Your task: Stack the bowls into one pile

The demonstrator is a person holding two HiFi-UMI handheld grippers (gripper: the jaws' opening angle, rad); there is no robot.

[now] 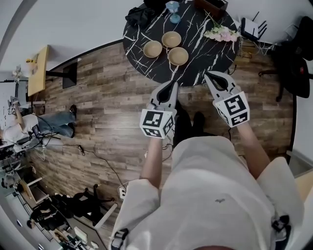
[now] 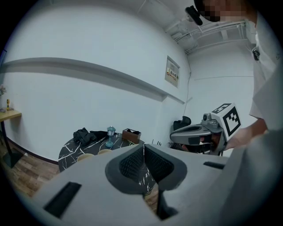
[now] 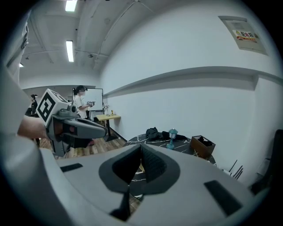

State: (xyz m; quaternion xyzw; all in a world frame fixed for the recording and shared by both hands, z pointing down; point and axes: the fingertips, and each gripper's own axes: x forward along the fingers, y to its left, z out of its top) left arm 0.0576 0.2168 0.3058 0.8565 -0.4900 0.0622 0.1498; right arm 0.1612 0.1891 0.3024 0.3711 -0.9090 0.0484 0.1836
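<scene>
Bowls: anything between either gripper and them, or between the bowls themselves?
Nothing visible. The left bowl, far bowl and near bowl sit unstacked on the table, with only bare top toward the left gripper and right gripper, both shut and empty. Lantern, flowers and box stand beyond or aside.

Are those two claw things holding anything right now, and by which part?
Nothing. The left gripper and right gripper are both shut and empty; the bowls sit untouched on the table.
</scene>
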